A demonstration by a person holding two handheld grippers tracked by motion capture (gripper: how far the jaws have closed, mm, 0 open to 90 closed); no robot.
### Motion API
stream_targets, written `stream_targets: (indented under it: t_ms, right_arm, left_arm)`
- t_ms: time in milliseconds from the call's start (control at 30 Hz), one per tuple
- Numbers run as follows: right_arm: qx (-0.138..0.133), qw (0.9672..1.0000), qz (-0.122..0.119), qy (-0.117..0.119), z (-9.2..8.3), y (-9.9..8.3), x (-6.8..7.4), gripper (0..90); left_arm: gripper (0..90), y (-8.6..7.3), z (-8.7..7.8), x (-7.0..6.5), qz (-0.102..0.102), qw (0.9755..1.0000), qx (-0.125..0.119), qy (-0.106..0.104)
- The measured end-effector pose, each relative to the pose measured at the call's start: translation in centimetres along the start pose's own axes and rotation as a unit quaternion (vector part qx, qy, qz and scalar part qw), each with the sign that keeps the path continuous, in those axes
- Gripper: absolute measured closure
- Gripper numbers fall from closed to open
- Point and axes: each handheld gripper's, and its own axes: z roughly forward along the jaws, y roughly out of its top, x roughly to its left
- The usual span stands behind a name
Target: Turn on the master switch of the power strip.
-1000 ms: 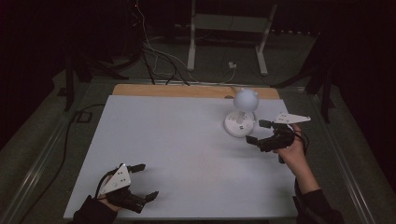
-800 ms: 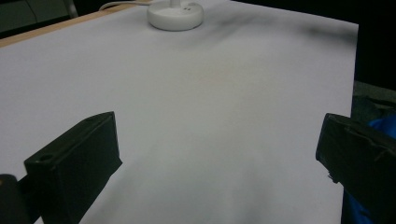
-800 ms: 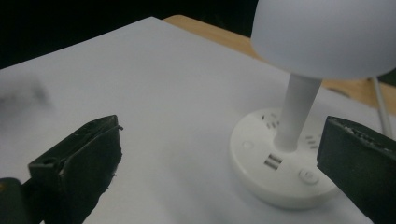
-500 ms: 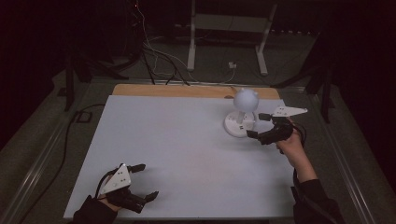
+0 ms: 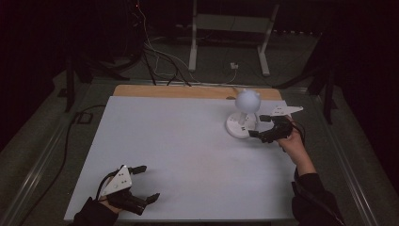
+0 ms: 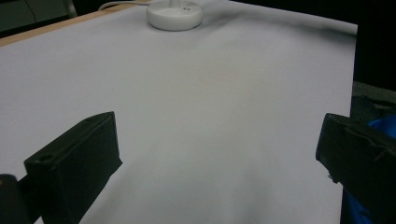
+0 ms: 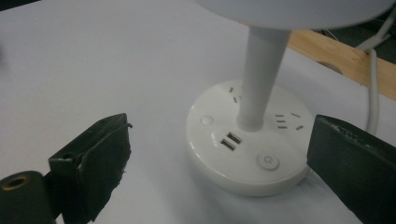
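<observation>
A: Listing item one: right gripper [image 5: 259,126], held in the person's right hand [image 5: 292,141] at the far right of the white table [image 5: 179,155]. Jaws?

B: Spread wide, nothing between them. In the right gripper view they stand either side of the round base of the white desk lamp [image 7: 247,140], just short of it; whether they touch it, I cannot tell.

A: Item two, the lamp itself.

B: White, upright. Round base directly ahead of the right gripper, a slim stem rising from its middle, a ball-shaped head [image 5: 247,99] above. Facing this gripper on the base: a power button [image 7: 268,162], two USB ports [image 7: 228,141], and socket slots to either side of the stem.

A: Anything beyond the lamp?

B: A white cable [image 7: 371,88] runs past the base over the wooden table edge [image 7: 345,58].

A: Item three, left gripper [image 5: 143,183].

B: At the near left corner of the table, well apart from the lamp, which sits far ahead of it. Jaws wide apart, holding nothing, bare table between them.
</observation>
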Motion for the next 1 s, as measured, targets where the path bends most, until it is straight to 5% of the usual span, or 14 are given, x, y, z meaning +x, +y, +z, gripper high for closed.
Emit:
stream_targets:
  t_ms: [400, 567, 1000]
  right_arm:
    - [0.007, 0.9999, 0.010, 0.009, 0.7, -1.0, -1.5, 29.5]
    - [0.022, 0.9994, 0.011, -0.024, 1.5, -1.4, -1.6, 42.2]
    - [0.040, 0.9980, 0.002, -0.049, 1.9, -1.7, -2.3, 66.4]
  left_arm:
    - [0.2, 0.0, 0.0, 0.0, -0.001, 1.0000, 0.000, 0.000]
    - [0.2, 0.0, 0.1, 0.0, -0.003, 1.0000, 0.002, -0.001]
    - [0.2, 0.0, 0.1, 0.1, -0.005, 1.0000, 0.001, -0.001]
